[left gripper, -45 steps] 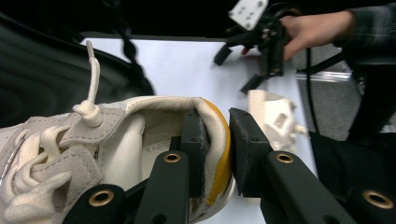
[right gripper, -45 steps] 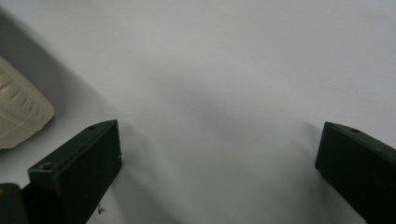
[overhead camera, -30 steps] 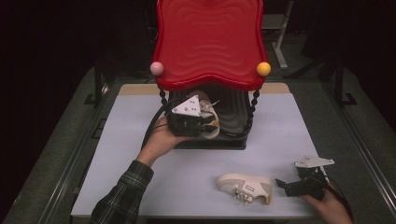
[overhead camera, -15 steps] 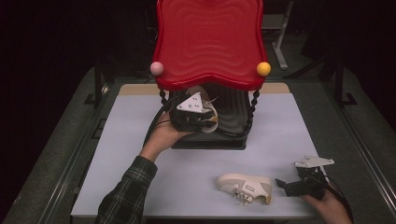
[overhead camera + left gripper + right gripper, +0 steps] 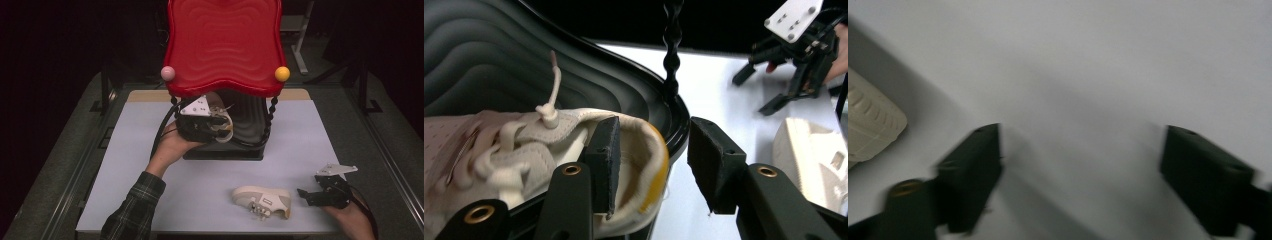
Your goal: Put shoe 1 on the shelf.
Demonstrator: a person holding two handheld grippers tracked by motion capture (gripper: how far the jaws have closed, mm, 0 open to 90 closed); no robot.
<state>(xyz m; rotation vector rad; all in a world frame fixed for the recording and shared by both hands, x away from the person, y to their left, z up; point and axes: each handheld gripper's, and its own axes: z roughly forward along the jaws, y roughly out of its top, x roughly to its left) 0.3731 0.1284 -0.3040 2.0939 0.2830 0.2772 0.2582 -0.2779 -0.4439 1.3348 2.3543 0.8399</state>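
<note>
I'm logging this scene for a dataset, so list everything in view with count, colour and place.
Two-tier plastic shelf: 1, red wavy top over a black wavy lower tray, twisted black posts, at the table's far middle.
Ball knobs: 2, pink at the top's left corner and yellow at its right.
Cream lace-up shoes: 2, one on the lower tray with its heel collar between the left gripper's open jaws, one on the near table.
Table mat: 1, pale grey-white, covering the tabletop.
Left gripper: black, open, at the shelf; hand and plaid sleeve behind it.
Right gripper: black, open, near right of the table, held in a hand.
</note>
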